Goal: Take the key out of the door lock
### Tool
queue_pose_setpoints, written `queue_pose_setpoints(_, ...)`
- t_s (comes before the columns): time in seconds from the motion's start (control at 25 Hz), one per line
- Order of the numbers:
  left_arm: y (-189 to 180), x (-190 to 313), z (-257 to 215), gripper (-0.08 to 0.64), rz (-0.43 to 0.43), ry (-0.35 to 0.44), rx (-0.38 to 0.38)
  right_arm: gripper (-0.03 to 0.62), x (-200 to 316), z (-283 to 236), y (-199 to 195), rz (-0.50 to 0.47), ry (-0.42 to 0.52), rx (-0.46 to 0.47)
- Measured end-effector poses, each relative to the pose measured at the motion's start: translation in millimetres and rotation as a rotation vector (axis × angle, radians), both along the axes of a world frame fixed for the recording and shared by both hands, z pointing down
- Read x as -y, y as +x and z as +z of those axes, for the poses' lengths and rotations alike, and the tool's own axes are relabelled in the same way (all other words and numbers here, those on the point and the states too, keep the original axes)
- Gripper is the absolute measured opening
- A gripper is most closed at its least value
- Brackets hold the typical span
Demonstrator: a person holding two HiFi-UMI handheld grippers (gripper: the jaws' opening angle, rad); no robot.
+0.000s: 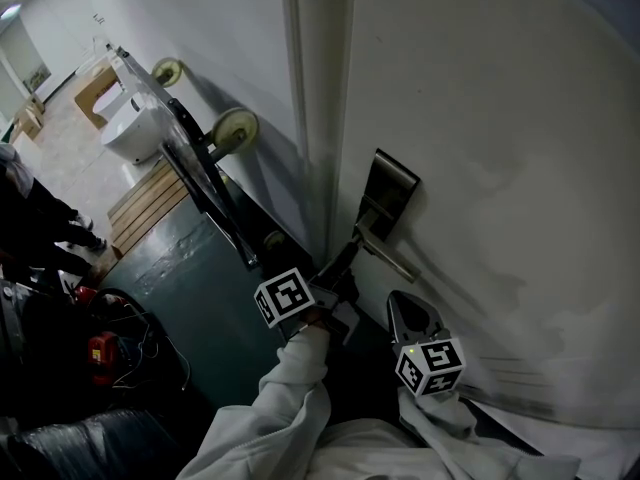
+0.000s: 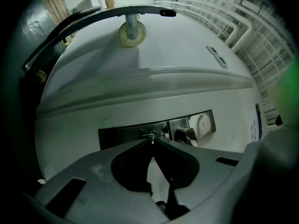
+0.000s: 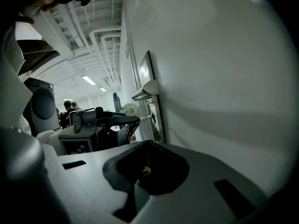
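Observation:
The white door [image 1: 480, 118] carries a steel lock plate [image 1: 392, 190] with a lever handle [image 1: 388, 256]. In the left gripper view the plate [image 2: 126, 134] and handle [image 2: 188, 134] lie just ahead. My left gripper [image 1: 352, 242] is at the plate's lower end, shut on the small metal key [image 2: 150, 137]. In the right gripper view the key [image 3: 147, 119] spans from the left gripper [image 3: 126, 121] to the plate [image 3: 148, 85]. Whether its blade is inside the lock I cannot tell. My right gripper [image 1: 405, 304] hangs close to the door below the handle, its jaws [image 3: 148, 143] shut with nothing in them.
A tipped cart frame with pale wheels [image 1: 235, 128] leans along the wall left of the door. Beyond it lie wooden slats [image 1: 148, 200] and a dark green floor panel [image 1: 190, 273]. A person [image 1: 30, 218] stands at far left, near red gear [image 1: 102, 353].

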State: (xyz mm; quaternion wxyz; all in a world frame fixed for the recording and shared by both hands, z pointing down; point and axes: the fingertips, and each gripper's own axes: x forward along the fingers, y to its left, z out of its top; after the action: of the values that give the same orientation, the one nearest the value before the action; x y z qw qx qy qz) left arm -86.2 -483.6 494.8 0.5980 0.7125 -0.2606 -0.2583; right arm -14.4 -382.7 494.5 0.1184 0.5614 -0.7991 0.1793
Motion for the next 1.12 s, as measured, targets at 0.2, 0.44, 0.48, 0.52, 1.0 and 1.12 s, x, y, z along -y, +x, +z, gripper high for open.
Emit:
queue_pose_setpoints(0.2,-16.3,-15.9,-0.1,0.025,-0.002,0.029,0.008,0.052,-0.1,2.7,-2.3,-0.015,-0.003,-0.003)
queue_pose_setpoints(0.44,-38.3,-26.5,1.5,0.025,-0.025,0.06,0.074,0.052,2.1,2.2,-11.7,-0.041,0.008,0.003)
queue_pose_setpoints(0.48,-41.3,-27.7,1.1,0.025,-0.029,0.066,0.085,0.052,2.7,1.5,-12.8,-0.046,0.01,0.003)
queue_pose_setpoints(0.52,-44.4,-28.4,0.7,0.025,-0.034,0.072,0.095,0.052,3.4,0.9,-13.6,-0.049,0.013,0.003)
queue_pose_setpoints(1.0,-79.3,-37.6,-8.7,0.025,-0.073,0.205,0.314,0.052,10.1,-9.5,-29.8,-0.101,0.05,0.012)
queue_pose_setpoints(1.12,-86.4,-41.9,-9.7,0.025,-0.074,0.248,0.383,0.052,10.5,-11.8,-34.0,-0.111,0.061,0.018)
